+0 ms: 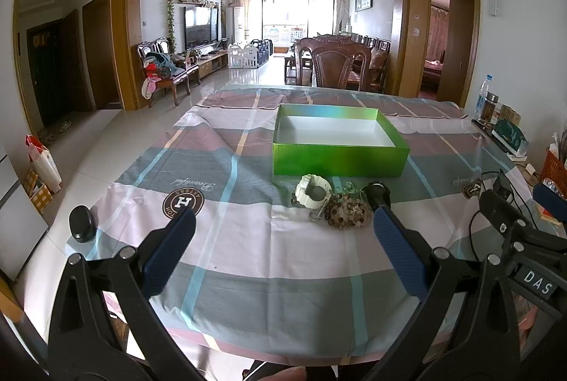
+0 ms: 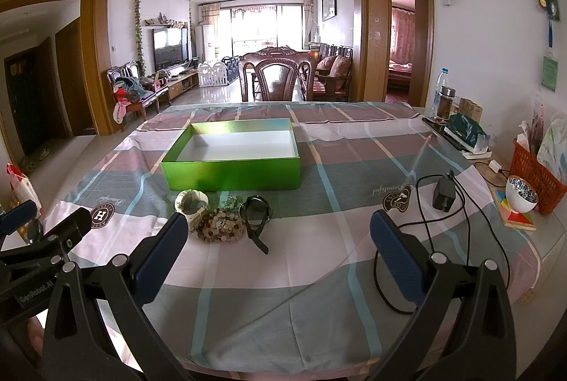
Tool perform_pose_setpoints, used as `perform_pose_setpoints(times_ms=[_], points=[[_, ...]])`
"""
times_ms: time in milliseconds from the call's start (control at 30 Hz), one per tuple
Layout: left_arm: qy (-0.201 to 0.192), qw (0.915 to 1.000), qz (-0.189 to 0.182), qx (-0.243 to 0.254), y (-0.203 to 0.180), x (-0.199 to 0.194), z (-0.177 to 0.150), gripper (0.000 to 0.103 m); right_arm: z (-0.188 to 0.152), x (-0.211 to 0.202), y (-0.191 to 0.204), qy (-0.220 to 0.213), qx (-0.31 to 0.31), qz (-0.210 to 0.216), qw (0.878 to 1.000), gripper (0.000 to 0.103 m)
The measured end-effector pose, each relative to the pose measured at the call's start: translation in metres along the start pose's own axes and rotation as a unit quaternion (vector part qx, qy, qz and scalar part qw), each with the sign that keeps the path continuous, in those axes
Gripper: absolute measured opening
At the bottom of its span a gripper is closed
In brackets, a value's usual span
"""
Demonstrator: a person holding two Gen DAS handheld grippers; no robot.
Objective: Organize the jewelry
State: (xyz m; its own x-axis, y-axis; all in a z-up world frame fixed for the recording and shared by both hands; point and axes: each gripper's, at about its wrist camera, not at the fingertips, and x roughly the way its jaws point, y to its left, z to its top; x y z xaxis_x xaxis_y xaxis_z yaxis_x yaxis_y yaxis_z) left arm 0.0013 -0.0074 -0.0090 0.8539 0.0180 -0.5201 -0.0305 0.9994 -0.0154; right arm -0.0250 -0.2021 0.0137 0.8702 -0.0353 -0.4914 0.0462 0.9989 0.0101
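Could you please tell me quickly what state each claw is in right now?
Left claw: open, holding nothing, above the tablecloth.
Right claw: open, holding nothing, short of the jewelry pile.

A checked cloth (image 2: 283, 292) in pink, grey and blue covers the worktop. At its right edge lie a black charger (image 2: 443, 194) with a looping cable (image 2: 421, 225), a patterned bowl (image 2: 521, 194), a red basket (image 2: 538, 173) and two bottles (image 2: 444, 99). A carved wooden chair (image 2: 278, 74) stands behind the far edge, a television (image 2: 170, 48) farther back.
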Motion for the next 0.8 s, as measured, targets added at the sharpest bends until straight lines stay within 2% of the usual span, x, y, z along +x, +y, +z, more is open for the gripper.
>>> perform_pose_setpoints(times_ms=[800], points=[[0.003, 1.0, -0.001, 0.003, 0.0007, 0.0044, -0.0043, 0.099, 0.0001, -0.0003, -0.0009, 0.0, 0.0, 0.001, 1.0, 0.1]])
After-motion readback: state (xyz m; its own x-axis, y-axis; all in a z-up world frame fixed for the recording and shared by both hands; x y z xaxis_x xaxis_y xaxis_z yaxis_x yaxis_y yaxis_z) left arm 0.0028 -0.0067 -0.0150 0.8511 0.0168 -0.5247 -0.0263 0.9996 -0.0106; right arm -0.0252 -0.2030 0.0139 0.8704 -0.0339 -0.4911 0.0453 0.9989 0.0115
